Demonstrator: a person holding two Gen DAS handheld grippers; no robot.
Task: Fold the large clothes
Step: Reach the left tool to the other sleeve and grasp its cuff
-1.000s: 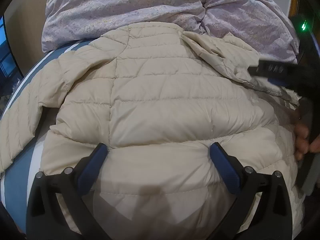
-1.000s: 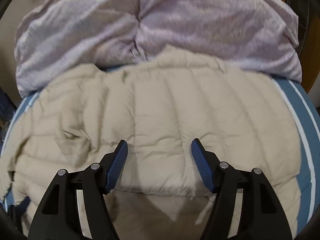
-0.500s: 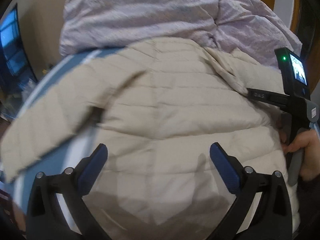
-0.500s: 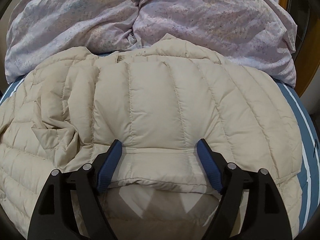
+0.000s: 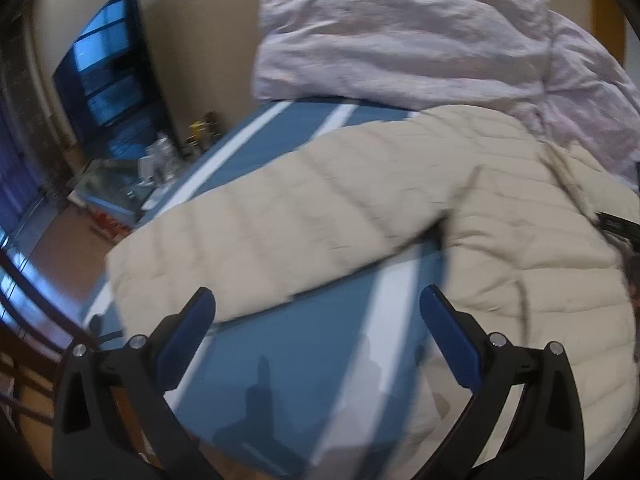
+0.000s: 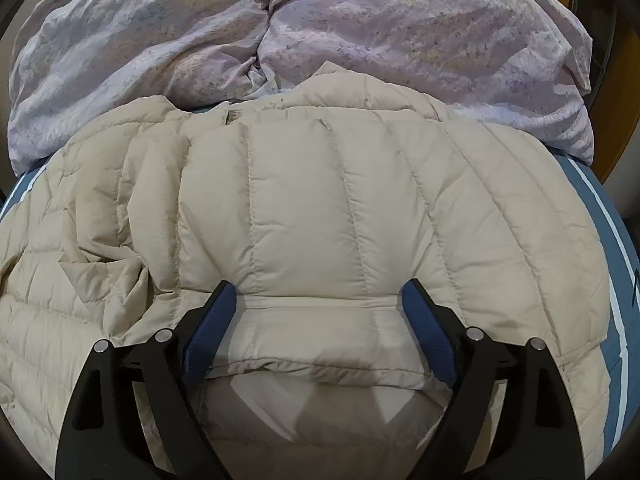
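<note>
A cream quilted puffer jacket [image 6: 320, 208] lies spread on a blue bed sheet with white stripes [image 5: 304, 360]. Its left sleeve [image 5: 280, 232] stretches out toward the bed's left edge. My left gripper [image 5: 318, 304] is open and empty, just short of that sleeve's lower edge, above bare sheet. My right gripper [image 6: 318, 300] is open, its jaws either side of a sleeve cuff [image 6: 320, 320] folded onto the jacket body. The left wrist view is motion-blurred.
A crumpled lilac duvet [image 6: 280, 40] is heaped at the back of the bed, against the jacket's far edge. Left of the bed stand a dark window [image 5: 104, 76] and a low table with clutter [image 5: 132, 184]. Wooden floor [image 5: 48, 248] lies beyond the left bed edge.
My left gripper has swung left off the jacket body toward the outstretched left sleeve. My right gripper has moved closer over the folded cuff and stays open.
</note>
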